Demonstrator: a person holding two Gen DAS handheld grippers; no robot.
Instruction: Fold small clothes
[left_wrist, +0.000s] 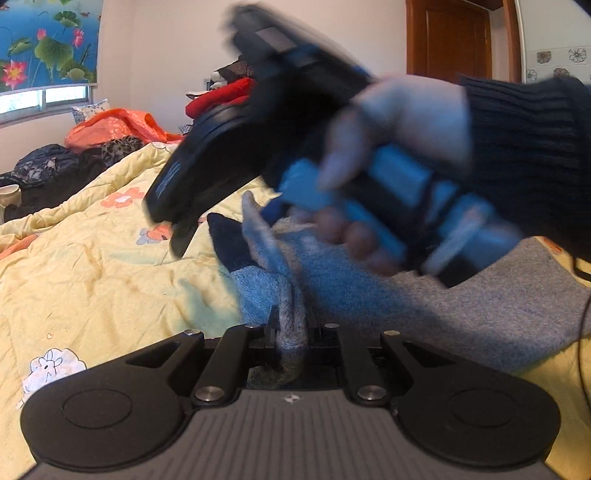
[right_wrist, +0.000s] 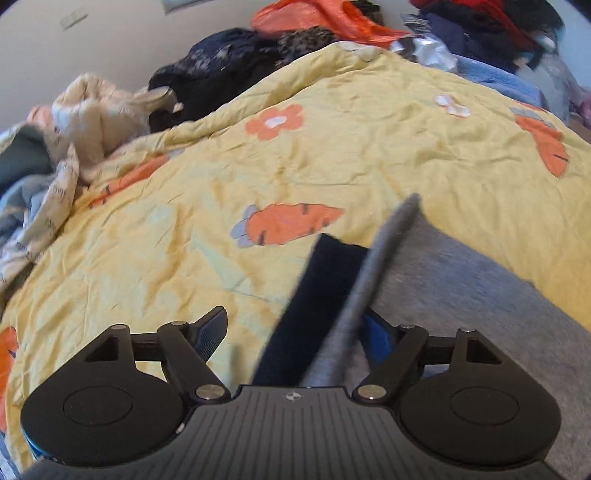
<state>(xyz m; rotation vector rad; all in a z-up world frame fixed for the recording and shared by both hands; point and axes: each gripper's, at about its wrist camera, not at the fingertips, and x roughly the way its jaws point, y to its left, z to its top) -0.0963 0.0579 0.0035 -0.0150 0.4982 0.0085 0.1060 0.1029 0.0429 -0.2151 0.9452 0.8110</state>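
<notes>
A sock (right_wrist: 354, 291) lies on the quilt (right_wrist: 295, 166) covering the bed; heaped clothes (right_wrist: 229, 62) lie behind the quilt, against the wall.

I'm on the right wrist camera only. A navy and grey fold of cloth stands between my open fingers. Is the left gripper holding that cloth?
Observer: Yes. In the left wrist view the left gripper is shut on a grey edge of the knit piece.
Operator: Does the cloth have any other colour?
Observer: A light blue band lies between its navy tip and the grey part.
Operator: Where is my gripper from that side?
Observer: The right gripper, blurred, hangs above the navy tip, in a hand with a dark ribbed sleeve.
</notes>
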